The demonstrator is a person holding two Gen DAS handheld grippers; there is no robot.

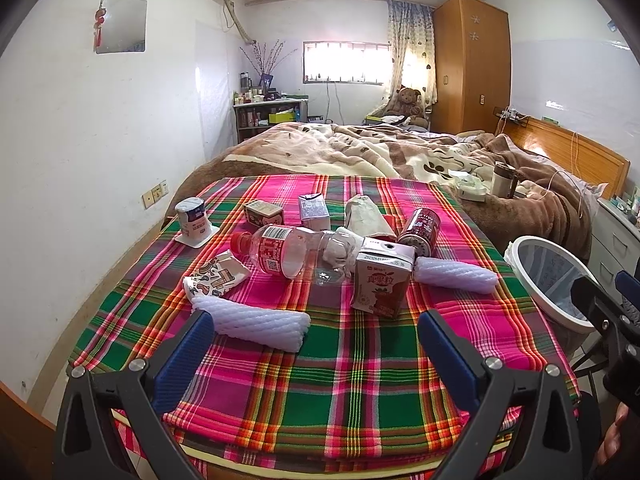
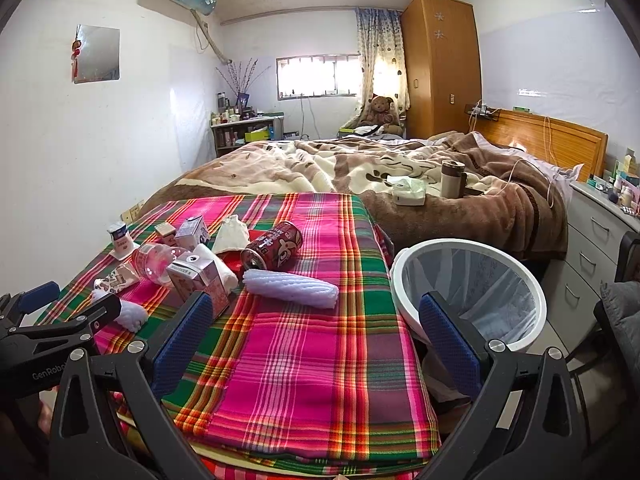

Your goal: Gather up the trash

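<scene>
Both wrist views look across a plaid cloth [image 1: 344,360] spread over the foot of a bed, with litter scattered on its far half. The left gripper [image 1: 316,344] hovers over the near edge, fingers [image 1: 188,344] released and spread wide, nothing between them; the right gripper [image 2: 316,332] is likewise spread and empty, and it frames the white bin [image 2: 404,280] with its translucent liner, which stands just beside the cloth at 3 o'clock. From the left view the trash lies as follows: a foam fruit sleeve [image 1: 260,322] nearest, at 11 o'clock from the left fingers; a pink drink carton [image 1: 380,280] upright at 12 o'clock; a second foam sleeve [image 1: 456,274] at 1 o'clock; a crushed clear bottle [image 1: 296,254] on its side behind the carton; a red can [image 1: 420,228] lying beyond it; a crumpled printed wrapper [image 1: 216,276] at 10 o'clock; a yogurt cup [image 1: 194,220] inverted at the far left; two small boxes and a paper bag behind. All appear light and presumably empty. The foam sleeve is soft and springy, best pinched across its middle. The carton is stiff enough to grip across its flat sides. The bottle and can are smooth, round and liable to roll, so a hold across the body at mid-length seems safest.
</scene>
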